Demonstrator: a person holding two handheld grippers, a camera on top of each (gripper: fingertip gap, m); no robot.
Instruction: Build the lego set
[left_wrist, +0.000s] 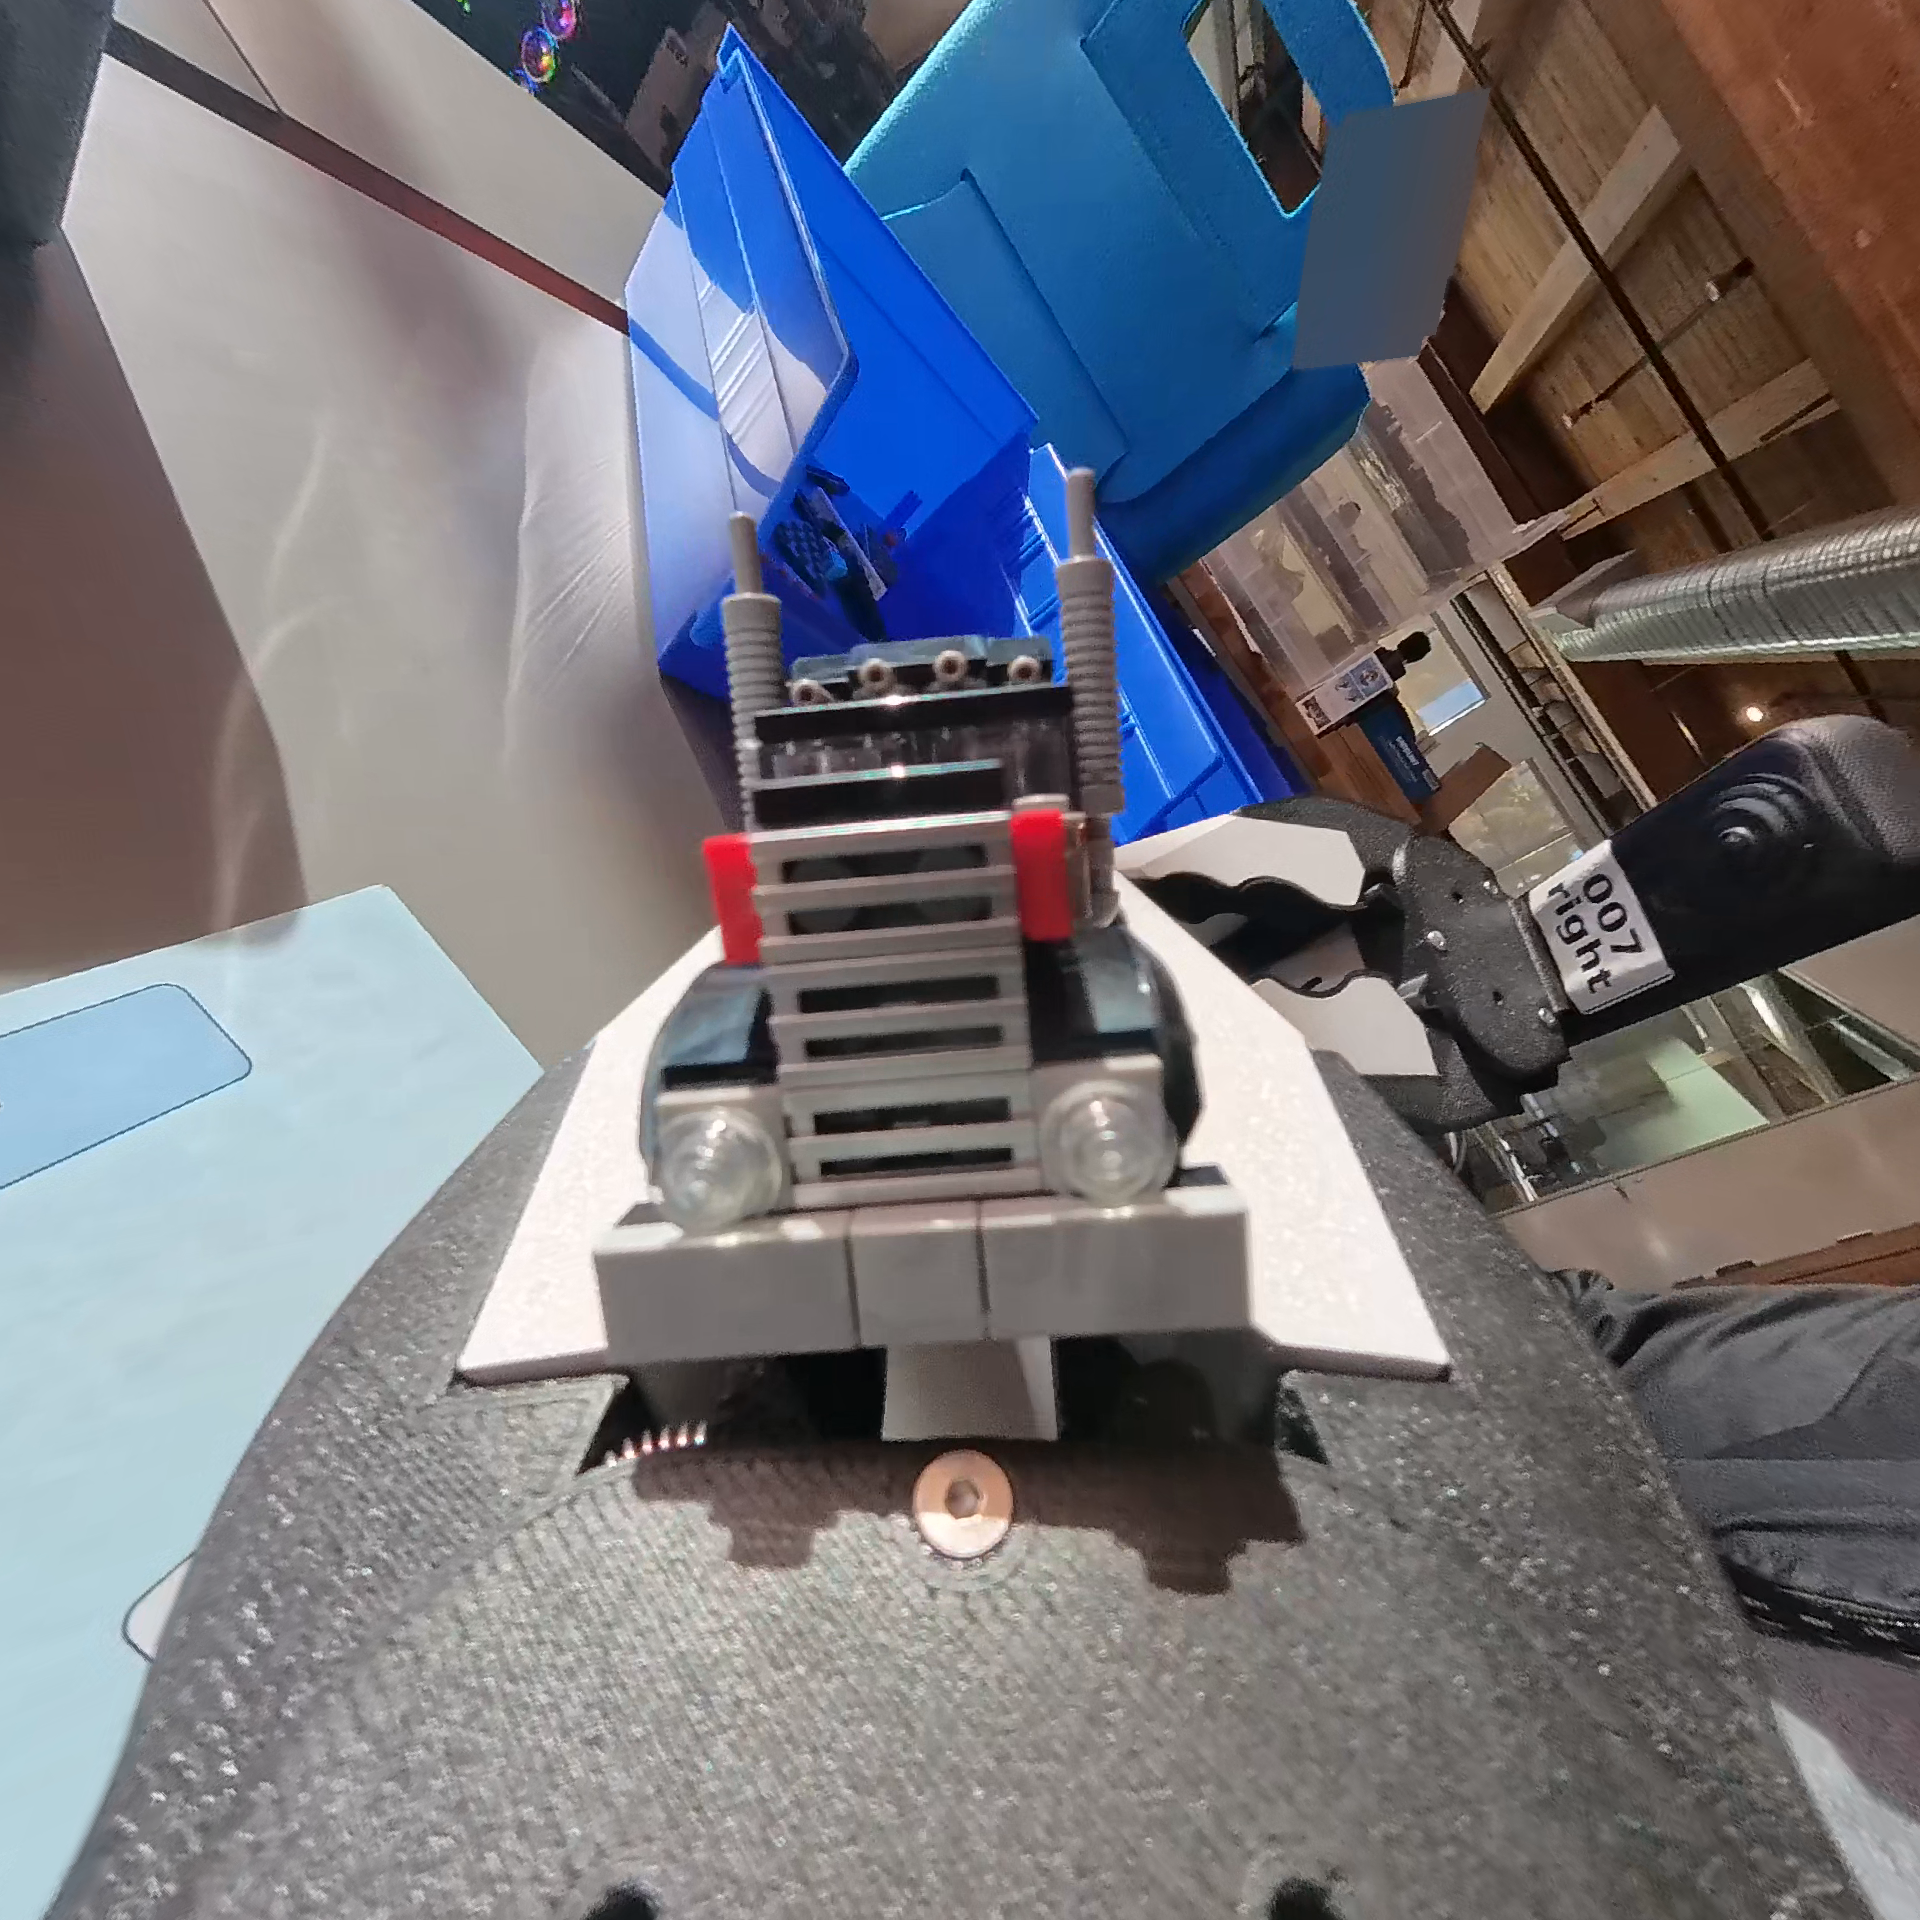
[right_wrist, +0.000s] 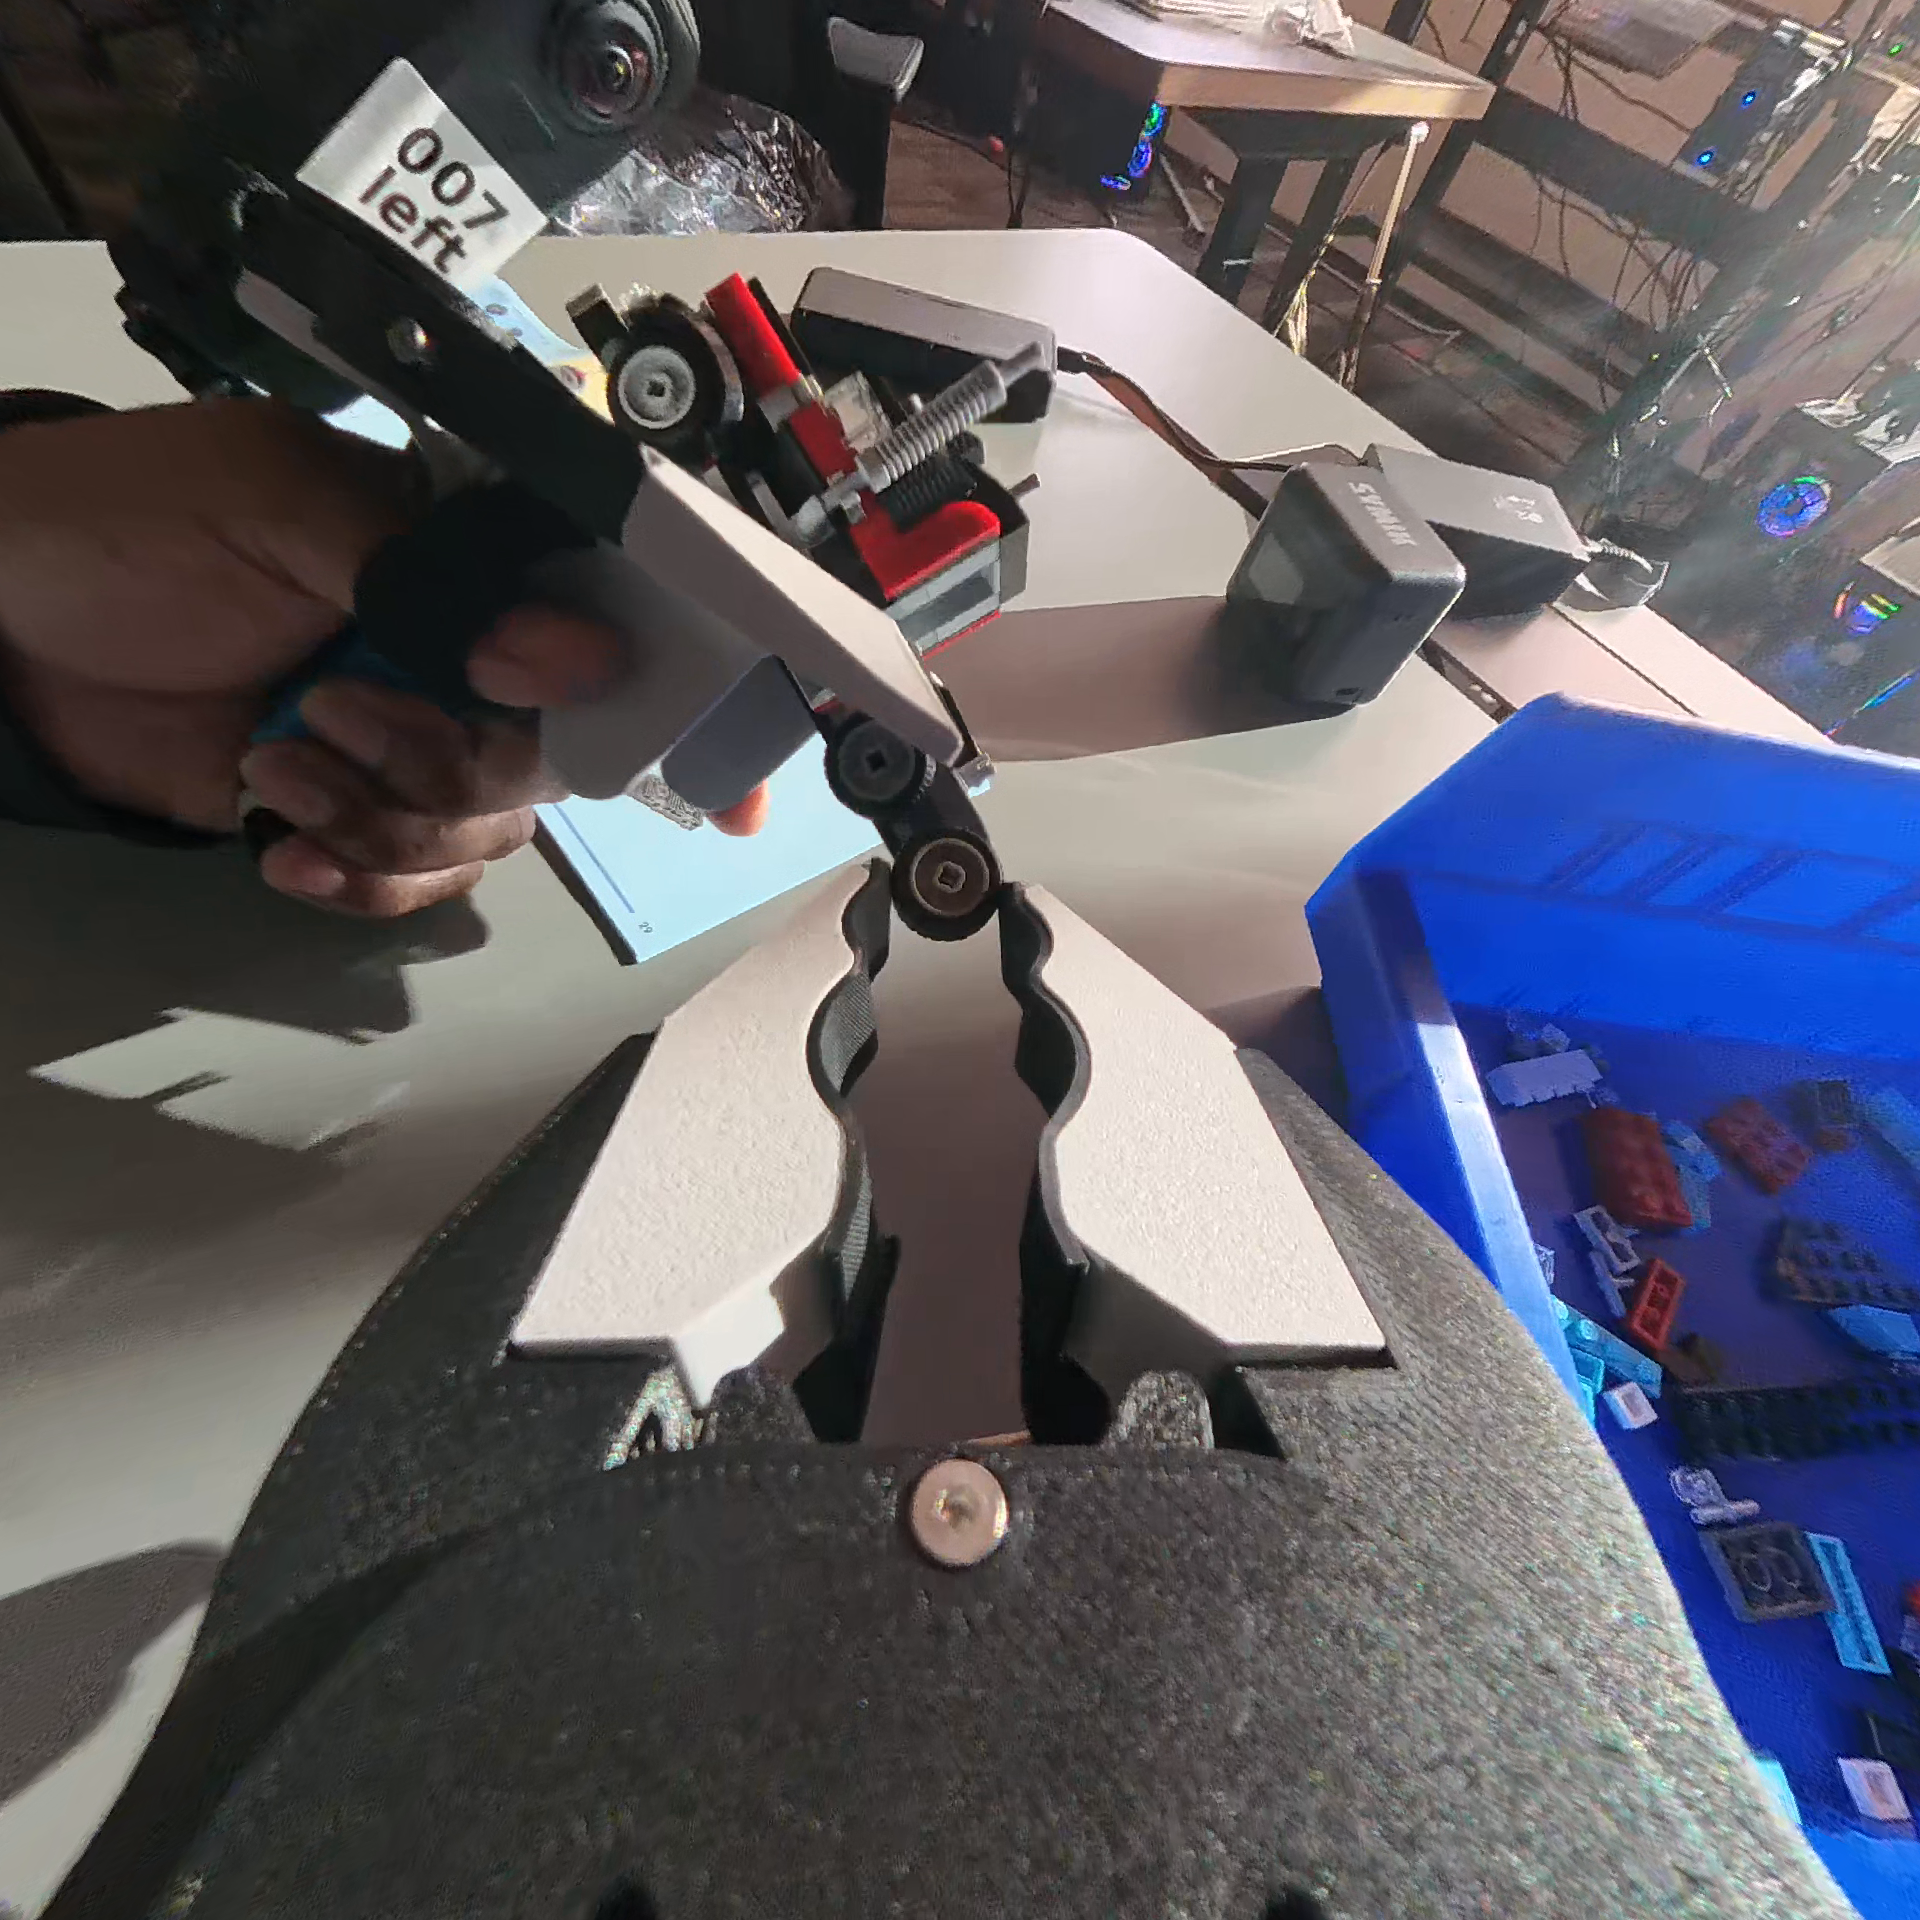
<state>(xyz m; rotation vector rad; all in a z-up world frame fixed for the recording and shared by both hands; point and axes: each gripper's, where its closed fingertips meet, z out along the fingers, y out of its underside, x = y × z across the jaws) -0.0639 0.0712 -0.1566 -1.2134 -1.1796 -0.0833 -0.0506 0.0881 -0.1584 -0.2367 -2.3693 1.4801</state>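
Note:
My left gripper (left_wrist: 914, 925) is shut on the lego truck (left_wrist: 904, 987), a black cab with grey grille, red lights and two grey exhaust stacks, its front facing the camera. In the right wrist view the left gripper (right_wrist: 914, 707) holds the truck (right_wrist: 883, 488) tilted above the table, in a person's hand. My right gripper (right_wrist: 948, 906) pinches a small black rear wheel (right_wrist: 945, 891) at the truck's lower end between its fingertips. A second black wheel (right_wrist: 878, 764) sits just above it. The right gripper (left_wrist: 1226, 935) also shows beside the truck in the left wrist view.
A blue bin (right_wrist: 1455, 935) with several loose bricks stands at the right; blue bins (left_wrist: 831, 364) show behind the truck. A pale blue instruction booklet (right_wrist: 707, 873) lies on the grey table (right_wrist: 1143, 831). A black camera block (right_wrist: 1340, 582) and adapter (right_wrist: 1475, 530) sit farther back. Left and right tips are no more than a few centimetres apart.

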